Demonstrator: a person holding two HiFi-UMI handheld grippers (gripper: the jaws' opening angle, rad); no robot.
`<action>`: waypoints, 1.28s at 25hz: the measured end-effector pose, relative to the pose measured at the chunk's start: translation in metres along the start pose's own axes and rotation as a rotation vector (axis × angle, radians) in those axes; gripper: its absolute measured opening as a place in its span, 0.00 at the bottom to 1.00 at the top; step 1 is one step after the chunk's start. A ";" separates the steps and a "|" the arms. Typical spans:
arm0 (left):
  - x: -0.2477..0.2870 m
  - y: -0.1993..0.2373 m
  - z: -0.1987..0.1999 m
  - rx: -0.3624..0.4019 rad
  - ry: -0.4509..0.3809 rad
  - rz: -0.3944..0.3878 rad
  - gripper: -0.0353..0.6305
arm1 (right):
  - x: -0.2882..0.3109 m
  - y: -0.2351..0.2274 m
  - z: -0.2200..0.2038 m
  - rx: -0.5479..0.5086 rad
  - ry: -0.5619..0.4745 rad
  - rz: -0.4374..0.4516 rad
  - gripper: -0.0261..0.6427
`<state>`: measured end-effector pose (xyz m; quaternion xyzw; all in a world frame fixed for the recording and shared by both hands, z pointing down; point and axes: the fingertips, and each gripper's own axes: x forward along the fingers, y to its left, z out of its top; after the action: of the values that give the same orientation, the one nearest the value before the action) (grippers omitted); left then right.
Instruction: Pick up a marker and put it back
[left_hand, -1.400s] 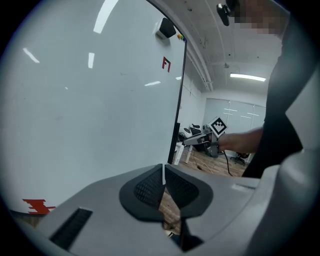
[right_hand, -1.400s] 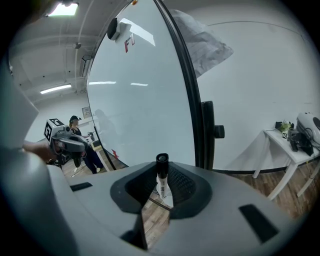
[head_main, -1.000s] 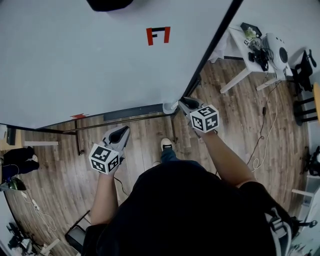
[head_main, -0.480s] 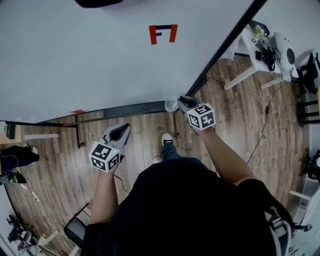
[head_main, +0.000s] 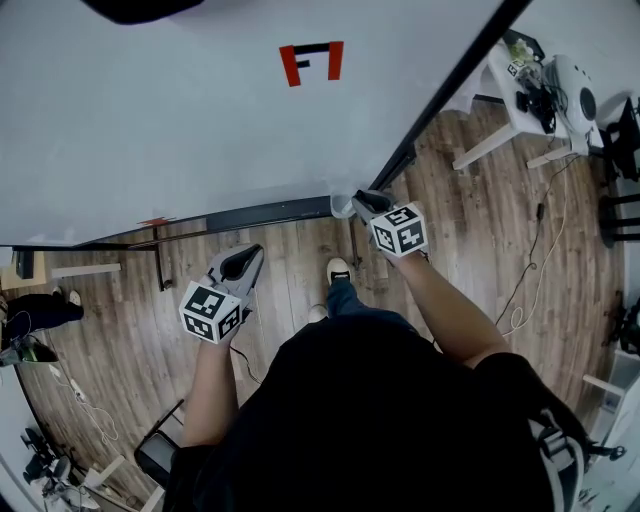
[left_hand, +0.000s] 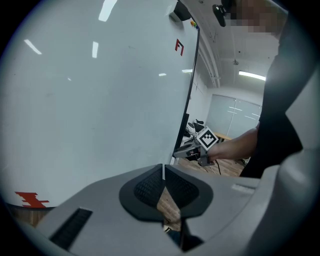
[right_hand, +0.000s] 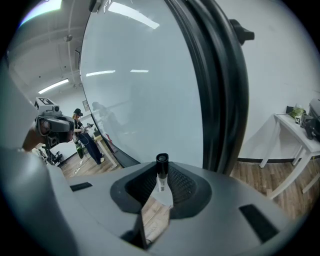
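Head view: large white whiteboard (head_main: 200, 120) fills the upper left. Its black frame edge (head_main: 445, 100) runs diagonally down to the lower corner, where the dark tray rail (head_main: 270, 214) along the bottom edge ends. Right tongs (head_main: 355, 200) sit at that corner, just beside the rail end; clearance to frame and rail is tight there. Right gripper view: the tongs are part-open, clamped on a black-capped white marker (right_hand: 161, 175) that stands upright between the pads, cap up. Left tongs (head_main: 240, 265) hang below the rail over brown wooden plank floor (head_main: 480, 230), well apart from the board. Left gripper view: pads together, nothing between them. Open floor lies right of the frame. A thin pale cable (head_main: 525, 290) trails across it, and a white-legged worktop (right_hand: 295, 127) stands further right.
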<state>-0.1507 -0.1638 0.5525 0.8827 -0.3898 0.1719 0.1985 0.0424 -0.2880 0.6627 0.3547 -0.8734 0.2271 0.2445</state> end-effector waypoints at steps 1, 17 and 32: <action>0.000 -0.001 0.000 0.000 0.000 -0.001 0.09 | 0.000 0.000 -0.001 -0.001 -0.001 0.000 0.13; -0.006 -0.010 0.001 0.012 -0.014 -0.016 0.09 | -0.023 -0.017 -0.001 -0.007 -0.002 -0.054 0.19; -0.031 -0.031 0.012 0.064 -0.060 -0.030 0.09 | -0.090 0.000 -0.011 -0.004 -0.047 -0.104 0.19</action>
<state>-0.1458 -0.1313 0.5211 0.8991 -0.3766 0.1548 0.1609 0.1019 -0.2360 0.6182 0.4041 -0.8598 0.2041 0.2361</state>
